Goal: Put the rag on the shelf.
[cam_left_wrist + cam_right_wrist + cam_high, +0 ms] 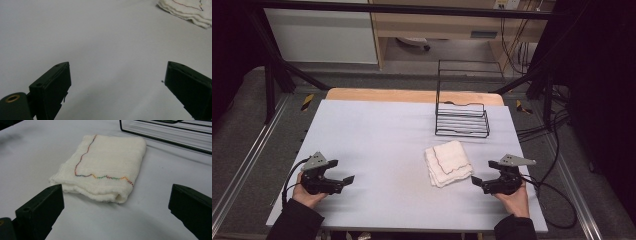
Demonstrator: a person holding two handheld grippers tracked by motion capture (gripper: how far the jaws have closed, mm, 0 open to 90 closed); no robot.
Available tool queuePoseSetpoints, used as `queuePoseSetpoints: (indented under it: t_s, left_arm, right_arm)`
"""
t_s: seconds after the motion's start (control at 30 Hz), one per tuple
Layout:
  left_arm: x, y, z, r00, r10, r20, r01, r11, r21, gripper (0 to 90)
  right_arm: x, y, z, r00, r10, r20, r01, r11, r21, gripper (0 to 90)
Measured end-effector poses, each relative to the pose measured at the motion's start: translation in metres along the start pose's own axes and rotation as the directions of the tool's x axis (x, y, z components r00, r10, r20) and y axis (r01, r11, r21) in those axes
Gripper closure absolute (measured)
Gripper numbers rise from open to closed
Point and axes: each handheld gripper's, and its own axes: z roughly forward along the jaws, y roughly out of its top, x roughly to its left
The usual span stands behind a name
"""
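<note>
Pale grey worktop carries a folded cloth just ahead of the right claw, with a wire rack beyond it. Both claws gape wide and empty; the left claw sits well apart. Judged step: the approach; next, the right claw must close on the cloth's near edge.

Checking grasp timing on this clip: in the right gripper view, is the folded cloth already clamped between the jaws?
No. The right gripper has its jaws spread wide, and the folded cloth lies flat on the table beyond them, untouched.
</note>
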Motion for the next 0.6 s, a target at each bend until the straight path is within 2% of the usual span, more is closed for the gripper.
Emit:
queuePoseSetpoints:
  t_s: [0.1, 0.23, 0.6]
  left_arm:
    - [0.000, 0.000, 0.000, 1.0000, -0.005, -0.001, 0.005, 1.0000, -0.001, 6.7]
    - [0.000, 0.000, 0.001, 1.0000, -0.001, -0.002, 0.001, 1.0000, 0.006, 6.7]
    - [-0.002, 0.001, 0.001, 1.0000, -0.002, -0.009, 0.002, 1.0000, 0.004, 6.7]
  right_arm:
    - [0.002, 0.001, 0.002, 0.9999, 0.010, -0.002, -0.010, 0.9999, -0.003, 1.4]
    - [0.007, 0.003, 0.009, 0.9999, -0.014, 0.003, 0.014, 0.9995, 0.028, 1.9]
    - [0.043, 0.017, 0.038, 0.9946, -0.090, -0.052, 0.093, 0.9932, 0.070, 10.5]
